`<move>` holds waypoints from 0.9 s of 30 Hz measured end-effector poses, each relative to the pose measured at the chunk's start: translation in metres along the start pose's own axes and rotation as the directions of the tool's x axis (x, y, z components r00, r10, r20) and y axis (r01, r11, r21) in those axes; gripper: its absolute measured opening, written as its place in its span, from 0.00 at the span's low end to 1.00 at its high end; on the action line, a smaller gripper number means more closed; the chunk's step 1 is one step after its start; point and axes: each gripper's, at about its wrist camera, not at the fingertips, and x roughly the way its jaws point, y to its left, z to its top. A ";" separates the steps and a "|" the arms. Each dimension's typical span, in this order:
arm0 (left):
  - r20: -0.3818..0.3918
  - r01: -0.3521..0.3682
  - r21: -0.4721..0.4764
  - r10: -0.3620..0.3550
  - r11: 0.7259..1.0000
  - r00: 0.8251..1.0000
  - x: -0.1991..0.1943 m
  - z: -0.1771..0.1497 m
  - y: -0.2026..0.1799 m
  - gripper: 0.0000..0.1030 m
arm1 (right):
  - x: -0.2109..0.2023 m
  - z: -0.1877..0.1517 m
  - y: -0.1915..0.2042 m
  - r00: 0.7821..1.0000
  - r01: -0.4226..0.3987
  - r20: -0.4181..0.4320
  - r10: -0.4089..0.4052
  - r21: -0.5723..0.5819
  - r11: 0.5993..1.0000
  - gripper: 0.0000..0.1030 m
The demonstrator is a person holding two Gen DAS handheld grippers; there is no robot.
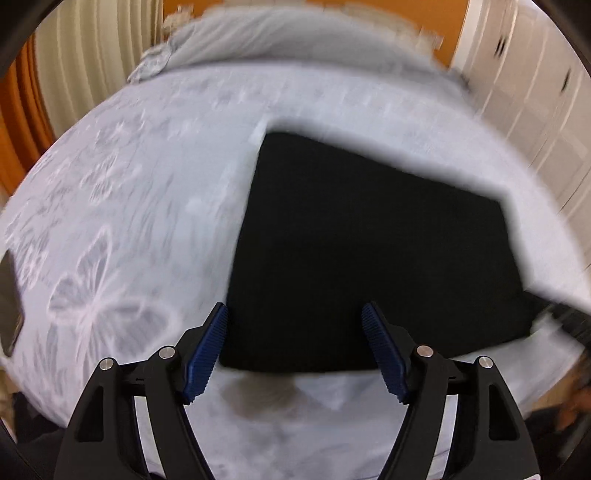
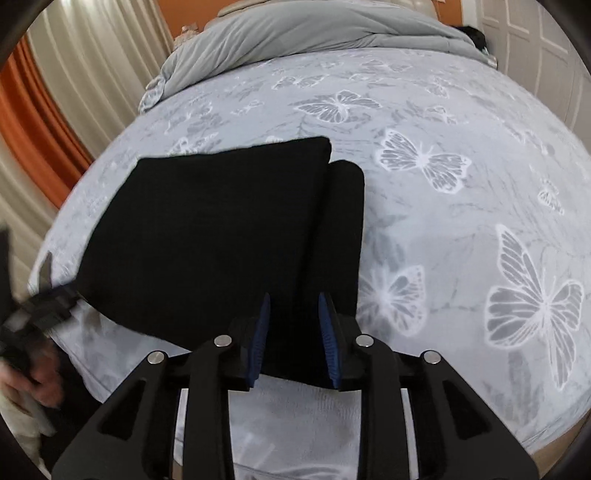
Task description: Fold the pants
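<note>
The black pants (image 1: pixel 362 251) lie folded into a flat rectangle on the butterfly-print bed cover (image 1: pixel 122 229). My left gripper (image 1: pixel 295 314) is open, its blue-padded fingers spread over the pants' near left corner without holding cloth. In the right wrist view the pants (image 2: pixel 221 240) show a folded top layer and a narrower strip on the right. My right gripper (image 2: pixel 293 306) is partly open, its jaws on either side of the near right edge of the pants, not clamped. The left gripper (image 2: pixel 40 306) shows blurred at the far left edge.
A grey duvet (image 2: pixel 314 33) is bunched at the head of the bed. Cream and orange curtains (image 2: pixel 44 110) hang on the left and white panelled doors (image 1: pixel 535 85) stand on the right. The bed's near edge (image 2: pixel 280 424) is just below my grippers.
</note>
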 end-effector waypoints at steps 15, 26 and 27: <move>-0.017 0.058 -0.071 -0.059 0.996 0.998 -0.009 -0.003 0.002 0.84 | 0.007 -0.014 -0.008 0.988 -0.133 -0.055 0.145 0.187 0.973 0.89; -0.034 0.068 -0.098 -0.072 0.993 0.997 -0.005 0.000 0.004 0.84 | 0.020 -0.015 -0.008 0.986 -0.126 -0.077 0.148 0.236 0.964 0.93; -0.037 0.067 -0.098 -0.071 0.993 0.997 -0.004 0.000 0.004 0.84 | 0.020 -0.015 -0.008 0.986 -0.126 -0.078 0.149 0.241 0.962 0.93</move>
